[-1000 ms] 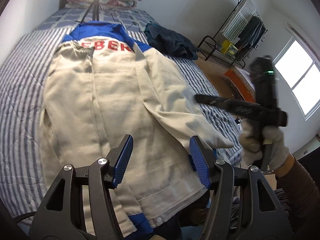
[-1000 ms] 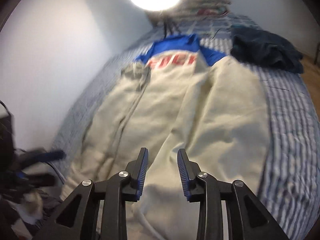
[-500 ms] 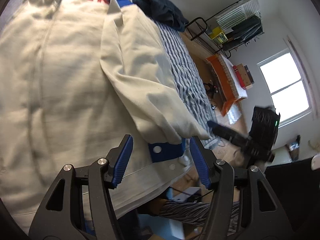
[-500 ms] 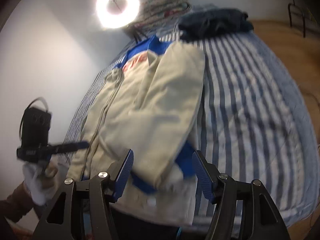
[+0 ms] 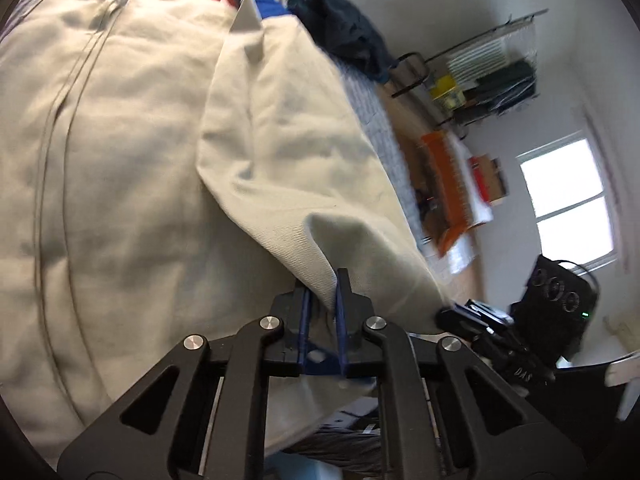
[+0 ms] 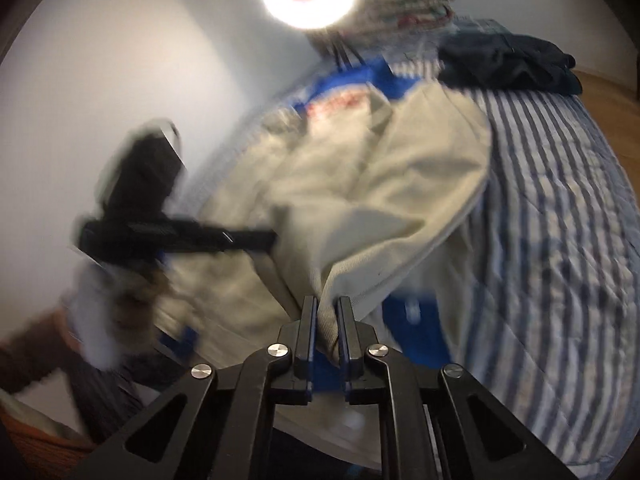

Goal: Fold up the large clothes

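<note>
Cream cotton-twill zip jacket with blue collar, blue cuffs and red chest lettering [image 5: 120,168] is lying face-up along the blue-and-white striped bed [image 6: 560,208], its right-hand sleeve [image 5: 288,152] folded in over the body. Left tongs [image 5: 321,312] are closing on a pinched ridge of cream sleeve cloth near the blue cuff; the cloth is sitting between the blue pads, pads pressing it. Right tongs [image 6: 324,328] are closing too, clamping a bunched fold of the same cream fabric at the hem end, blue cuff [image 6: 416,332] just beside them. In the right wrist view the left tongs [image 6: 256,240] are showing blurred against the jacket side. Handling judgement: fabric is looking soft, limp, mid-weight, not slippery, twill weave giving the pads decent bite; nothing fragile except the snaps on the blue band. It is sagging and tenting wherever it is lifted, so single-layer pinches are likely dragging the layer beneath. Best holds are probably the stiffer parts: cuff band, hem band, seam lines. Dark navy garment heap [image 5: 340,28] is sitting well apart near the head of the bed, not in the way.
</note>
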Demonstrator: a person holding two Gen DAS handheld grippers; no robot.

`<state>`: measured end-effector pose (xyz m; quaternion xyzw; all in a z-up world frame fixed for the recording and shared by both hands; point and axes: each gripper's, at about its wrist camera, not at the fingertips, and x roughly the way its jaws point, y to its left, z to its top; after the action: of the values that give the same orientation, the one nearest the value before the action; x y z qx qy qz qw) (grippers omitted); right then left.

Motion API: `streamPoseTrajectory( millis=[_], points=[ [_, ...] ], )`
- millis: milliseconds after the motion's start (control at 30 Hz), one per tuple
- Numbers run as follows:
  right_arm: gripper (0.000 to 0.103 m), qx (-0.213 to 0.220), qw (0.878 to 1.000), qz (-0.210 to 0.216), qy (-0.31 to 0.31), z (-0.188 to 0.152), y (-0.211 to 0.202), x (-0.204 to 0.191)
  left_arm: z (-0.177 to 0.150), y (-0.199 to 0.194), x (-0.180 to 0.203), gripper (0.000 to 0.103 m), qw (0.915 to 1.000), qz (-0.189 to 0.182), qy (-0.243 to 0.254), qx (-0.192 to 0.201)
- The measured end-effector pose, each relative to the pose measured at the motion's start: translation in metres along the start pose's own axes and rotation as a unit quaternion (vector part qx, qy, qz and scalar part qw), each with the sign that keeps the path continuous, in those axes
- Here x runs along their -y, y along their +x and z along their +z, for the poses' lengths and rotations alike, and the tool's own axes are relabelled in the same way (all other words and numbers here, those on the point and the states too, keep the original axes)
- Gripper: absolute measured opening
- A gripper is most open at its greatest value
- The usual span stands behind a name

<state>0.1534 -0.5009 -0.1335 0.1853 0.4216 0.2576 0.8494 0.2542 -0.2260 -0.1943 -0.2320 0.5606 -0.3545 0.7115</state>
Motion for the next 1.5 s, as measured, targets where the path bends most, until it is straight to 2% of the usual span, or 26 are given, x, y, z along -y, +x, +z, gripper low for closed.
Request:
streamPoseTrajectory(
  millis=[67, 133, 200, 267, 300, 333, 367, 400, 500, 600, 667, 767, 800, 833, 867, 900, 933, 1033, 1100, 1167, 1233, 1300, 1367, 1400, 1500],
  points=[
    [0.006, 0.036, 0.997, 0.058, 0.033, 0.006, -0.019, -0.001, 0.002, -0.015, 0.001, 0.009, 0.9996, -0.028, 0.000, 0.008],
    [0.005, 0.041, 0.996, 0.072, 0.043, 0.005, -0.023, -0.002, 0.002, -0.026, -0.003, 0.010, 0.9998, -0.014, 0.006, 0.014],
    [0.005, 0.023, 0.997, 0.053, 0.048, 0.000, -0.015, 0.001, 0.000, -0.031, -0.010, 0.013, 0.9991, 0.031, 0.015, 0.025],
    [0.006, -0.008, 0.999, 0.007, 0.052, -0.007, 0.001, 0.008, -0.004, -0.030, -0.020, 0.020, 0.9987, 0.048, 0.002, 0.017],
    [0.008, -0.028, 0.998, -0.021, 0.060, -0.012, 0.011, 0.016, -0.008, -0.030, -0.024, 0.026, 0.9988, 0.046, -0.010, 0.015],
    [0.012, -0.039, 0.997, -0.029, 0.067, -0.017, 0.016, 0.022, -0.013, -0.030, -0.026, 0.028, 0.9989, 0.042, -0.018, 0.012],
    [0.015, -0.049, 0.995, -0.031, 0.080, -0.022, 0.020, 0.029, -0.018, -0.031, -0.025, 0.033, 0.9990, 0.037, -0.023, 0.010],
    [0.023, -0.053, 0.994, -0.027, 0.088, -0.026, 0.020, 0.035, -0.024, -0.031, -0.023, 0.044, 0.9992, 0.033, -0.023, 0.005],
    [0.037, -0.055, 0.994, -0.016, 0.095, -0.038, 0.014, 0.044, -0.040, -0.033, -0.014, 0.057, 0.9997, 0.020, -0.016, 0.007],
    [0.046, -0.062, 0.992, 0.020, 0.106, -0.050, 0.007, 0.051, -0.058, -0.021, -0.005, 0.059, 0.9999, 0.010, -0.007, 0.000],
    [0.047, -0.076, 0.990, 0.039, 0.108, -0.058, 0.011, 0.054, -0.066, -0.008, -0.005, 0.059, 0.9998, 0.011, -0.007, -0.012],
    [0.047, -0.090, 0.988, 0.055, 0.115, -0.067, 0.021, 0.056, -0.075, 0.017, -0.014, 0.059, 0.9990, 0.009, -0.034, -0.027],
    [0.044, -0.094, 0.987, 0.061, 0.117, -0.068, 0.026, 0.056, -0.077, 0.026, -0.018, 0.044, 0.9986, -0.005, -0.044, -0.030],
    [0.028, -0.098, 0.985, 0.073, 0.118, -0.070, 0.031, 0.055, -0.079, 0.032, -0.021, 0.027, 0.9982, -0.013, -0.049, -0.033],
    [0.018, -0.102, 0.985, 0.077, 0.113, -0.071, 0.033, 0.051, -0.081, 0.039, -0.023, 0.001, 0.9973, -0.023, -0.057, -0.042],
    [0.009, -0.102, 0.987, 0.068, 0.104, -0.070, 0.033, 0.048, -0.083, 0.042, -0.025, 0.001, 0.9955, -0.050, -0.069, -0.041],
    [0.003, -0.099, 0.990, 0.056, 0.088, -0.066, 0.030, 0.041, -0.085, 0.042, -0.025, 0.001, 0.9934, -0.075, -0.078, -0.038],
    [0.001, -0.069, 0.994, 0.060, 0.058, -0.050, 0.006, 0.028, -0.089, 0.038, -0.013, 0.001, 0.9819, -0.170, -0.080, -0.023],
    [0.001, -0.043, 0.995, 0.067, 0.056, -0.044, -0.018, 0.030, -0.089, 0.041, -0.011, 0.001, 0.9793, -0.188, -0.071, -0.021],
    [0.001, -0.031, 0.996, 0.052, 0.059, -0.041, -0.035, 0.039, -0.090, 0.053, -0.012, 0.001, 0.9865, -0.149, -0.056, -0.038],
    [0.001, -0.048, 0.995, 0.038, 0.077, -0.046, -0.035, 0.054, -0.095, 0.066, -0.015, 0.001, 0.9938, -0.092, -0.034, -0.053],
    [0.006, -0.070, 0.993, 0.016, 0.091, -0.055, -0.027, 0.066, -0.098, 0.069, -0.018, 0.001, 0.9961, -0.060, -0.027, -0.060],
    [0.018, -0.084, 0.991, -0.002, 0.105, -0.063, -0.022, 0.079, -0.101, 0.070, -0.020, 0.001, 0.9961, -0.057, -0.027, -0.063],
    [0.030, -0.079, 0.990, 0.006, 0.118, -0.062, -0.023, 0.083, -0.101, 0.069, -0.019, 0.001, 0.9963, -0.055, -0.022, -0.062],
    [0.035, -0.051, 0.985, 0.042, 0.158, -0.056, -0.023, 0.099, -0.101, 0.067, -0.016, 0.001, 0.9964, -0.055, -0.016, -0.063]
  ],
)
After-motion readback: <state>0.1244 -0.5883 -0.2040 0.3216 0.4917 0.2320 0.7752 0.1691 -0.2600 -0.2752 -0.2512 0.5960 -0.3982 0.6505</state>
